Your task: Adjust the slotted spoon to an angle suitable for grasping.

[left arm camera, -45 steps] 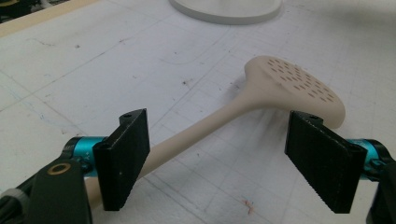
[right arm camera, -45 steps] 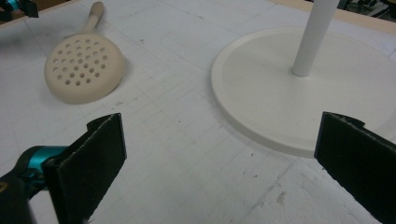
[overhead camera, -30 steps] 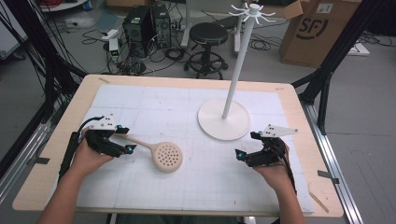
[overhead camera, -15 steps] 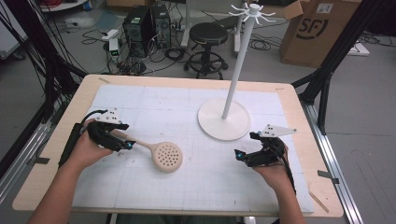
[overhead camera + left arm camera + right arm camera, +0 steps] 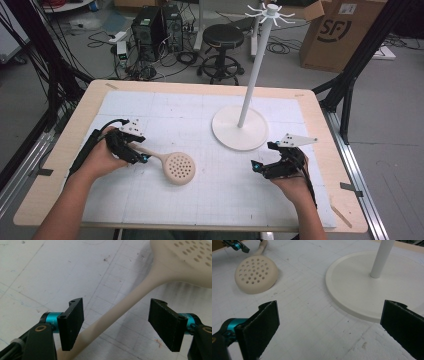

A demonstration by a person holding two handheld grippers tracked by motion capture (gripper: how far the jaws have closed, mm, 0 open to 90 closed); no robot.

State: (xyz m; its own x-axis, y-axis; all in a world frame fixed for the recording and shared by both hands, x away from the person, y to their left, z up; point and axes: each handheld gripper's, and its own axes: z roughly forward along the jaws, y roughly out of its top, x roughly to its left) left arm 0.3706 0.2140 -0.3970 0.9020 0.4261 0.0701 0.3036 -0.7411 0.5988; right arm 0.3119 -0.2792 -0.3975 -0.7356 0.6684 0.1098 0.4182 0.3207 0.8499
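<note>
High view: left gripper (image 5: 134, 152) low over the mat, forearm angled in from bottom left, jaws astride the skimmer (image 5: 170, 166) handle; they have just been closing. Right gripper (image 5: 267, 167) rests near the stand (image 5: 239, 131).

Left gripper view: handle lies on the mat between pads (image 5: 72, 323), not pinched.

Right gripper view: jaws wide apart, nothing between.

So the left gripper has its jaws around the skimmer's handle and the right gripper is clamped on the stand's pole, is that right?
Not quite. The right gripper holds nothing: the right gripper view shows its jaws open over bare mat, short of the stand. The left gripper does straddle the skimmer handle.
</note>
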